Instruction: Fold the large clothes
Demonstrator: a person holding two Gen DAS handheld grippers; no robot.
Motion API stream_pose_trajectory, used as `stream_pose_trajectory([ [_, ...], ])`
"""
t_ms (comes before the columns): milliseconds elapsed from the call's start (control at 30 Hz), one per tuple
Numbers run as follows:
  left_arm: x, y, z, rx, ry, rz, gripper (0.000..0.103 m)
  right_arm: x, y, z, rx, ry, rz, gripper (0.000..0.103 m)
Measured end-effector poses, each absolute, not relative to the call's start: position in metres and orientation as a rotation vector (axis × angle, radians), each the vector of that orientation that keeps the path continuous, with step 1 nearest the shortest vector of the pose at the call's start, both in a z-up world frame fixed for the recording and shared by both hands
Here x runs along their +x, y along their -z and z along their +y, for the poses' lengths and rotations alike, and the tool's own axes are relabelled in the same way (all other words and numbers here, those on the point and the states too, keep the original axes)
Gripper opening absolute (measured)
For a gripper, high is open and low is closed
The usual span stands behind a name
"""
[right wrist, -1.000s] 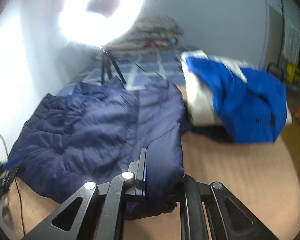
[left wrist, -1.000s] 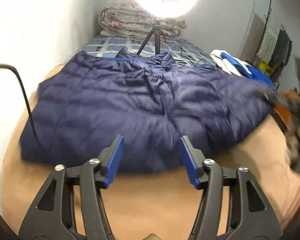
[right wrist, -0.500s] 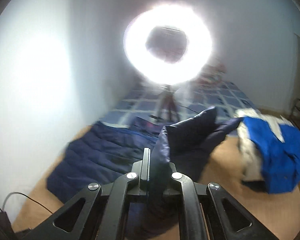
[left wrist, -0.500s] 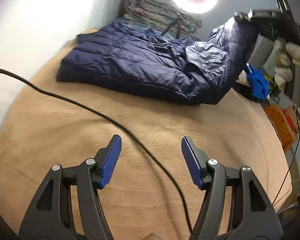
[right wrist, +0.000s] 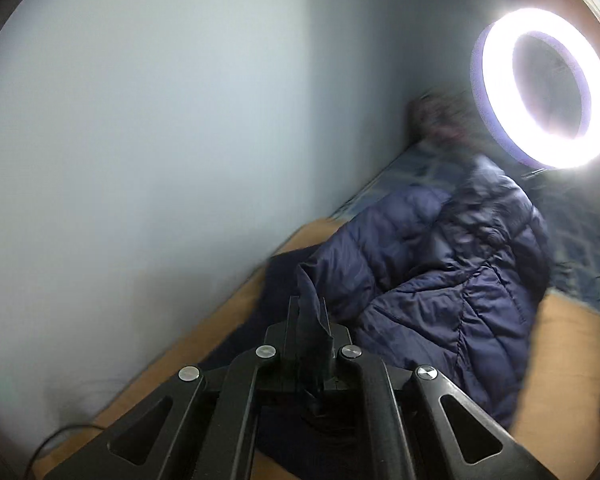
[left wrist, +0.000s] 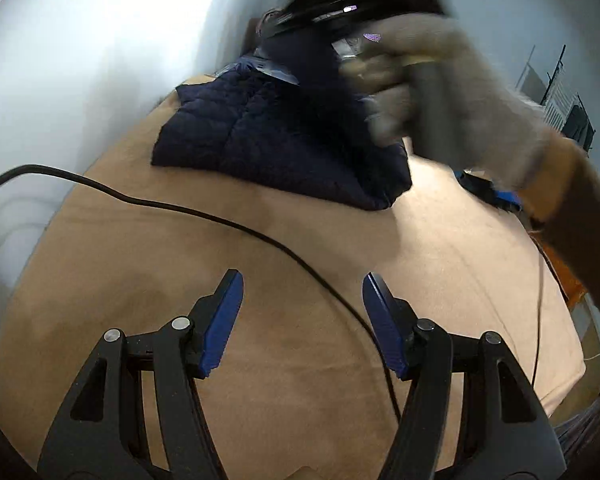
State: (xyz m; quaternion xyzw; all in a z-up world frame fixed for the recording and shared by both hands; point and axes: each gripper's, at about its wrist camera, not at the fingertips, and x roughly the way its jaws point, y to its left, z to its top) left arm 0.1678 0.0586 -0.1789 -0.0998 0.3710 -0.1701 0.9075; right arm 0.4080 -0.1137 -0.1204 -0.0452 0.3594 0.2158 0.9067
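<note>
A navy quilted puffer jacket (left wrist: 268,140) lies on the tan bedspread (left wrist: 260,360) against the wall, one side folded over onto the rest (right wrist: 440,280). My right gripper (right wrist: 310,312) is shut on a pinch of the jacket's edge and holds it over the garment. In the left wrist view a gloved hand (left wrist: 440,92) carries that gripper above the jacket, blurred. My left gripper (left wrist: 302,296) hangs open over bare bedspread well short of the jacket, nothing between its blue pads (left wrist: 224,320).
A black cable (left wrist: 204,216) snakes across the bedspread and runs under my left gripper. A lit ring light (right wrist: 544,88) stands beyond the jacket. The pale wall (right wrist: 160,140) borders the bed's left side. Blue clothing (left wrist: 496,196) lies past the jacket to the right.
My right gripper has carried the jacket's right side up and over to the left, across the garment. My left gripper has drawn back from the hem onto bare bedspread, still open.
</note>
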Motion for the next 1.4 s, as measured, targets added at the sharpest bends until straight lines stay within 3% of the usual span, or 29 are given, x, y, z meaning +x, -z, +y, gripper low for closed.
stream_pose_trajectory([
  [200,0.158,0.179,0.077,-0.233,0.349,0.764,0.064,0.415,0.195,-0.046,-0.162,-0.524,0.859,0.002],
  [433,0.153,0.182,0.089,-0.256,0.321,0.779,0.064,0.407,0.233,-0.026,-0.200,-0.588,0.917,0.003],
  [500,0.153,0.179,0.088,-0.251,0.313,0.770,0.064,0.409,0.231,-0.035,-0.149,-0.629,0.919,0.010],
  [533,0.152,0.177,0.088,-0.245,0.307,0.763,0.064,0.410,0.227,-0.042,-0.106,-0.666,0.926,0.019],
  [567,0.151,0.176,0.087,-0.241,0.304,0.759,0.064,0.415,0.220,-0.047,-0.065,-0.700,0.930,0.035],
  [667,0.153,0.171,0.085,-0.216,0.293,0.746,0.064,0.408,0.194,-0.083,0.064,-0.815,0.896,0.053],
  [967,0.204,0.133,0.070,-0.109,0.273,0.664,0.064,0.370,0.154,-0.210,0.027,-0.667,0.724,0.052],
  [1167,0.287,0.095,0.047,-0.071,0.333,0.629,0.064,0.378,0.164,-0.287,0.018,-0.453,0.745,0.045],
  [1400,0.378,0.126,0.041,0.158,0.009,0.632,0.062,0.412,0.179,-0.327,0.143,-0.369,0.782,0.045],
])
